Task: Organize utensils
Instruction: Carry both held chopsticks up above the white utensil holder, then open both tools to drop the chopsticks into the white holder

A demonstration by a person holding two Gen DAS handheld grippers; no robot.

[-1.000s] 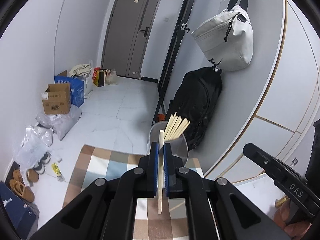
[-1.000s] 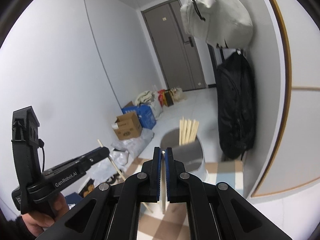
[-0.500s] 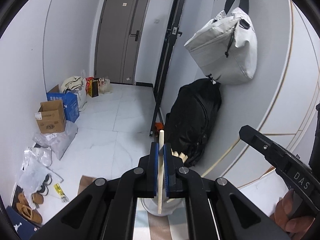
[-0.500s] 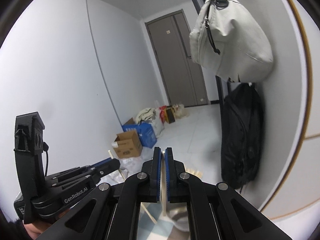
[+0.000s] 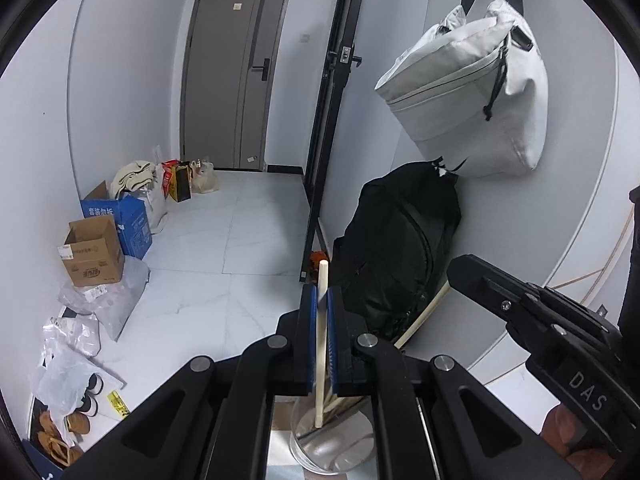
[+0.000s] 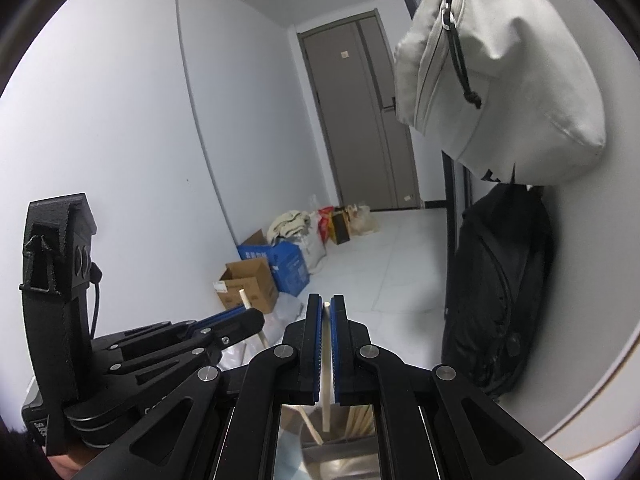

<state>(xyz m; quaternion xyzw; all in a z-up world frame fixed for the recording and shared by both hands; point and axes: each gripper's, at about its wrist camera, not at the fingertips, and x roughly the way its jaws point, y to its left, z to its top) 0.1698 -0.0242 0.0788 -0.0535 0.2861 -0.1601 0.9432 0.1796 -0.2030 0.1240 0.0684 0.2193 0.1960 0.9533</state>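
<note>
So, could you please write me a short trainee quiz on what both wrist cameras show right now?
1. True or false: each hand-held gripper is shut on a chopstick.
2. What hangs on the wall above the black backpack?
3. Where do the chopsticks' lower ends point: A) cardboard box, B) metal cup, C) door?

Key:
1. True: left hand-held gripper, right hand-held gripper.
2. The light grey bag.
3. B, the metal cup.

Both grippers are black plastic with silver screws, blue-padded jaws and white "DAS" and "GenRobot" lettering.
</note>
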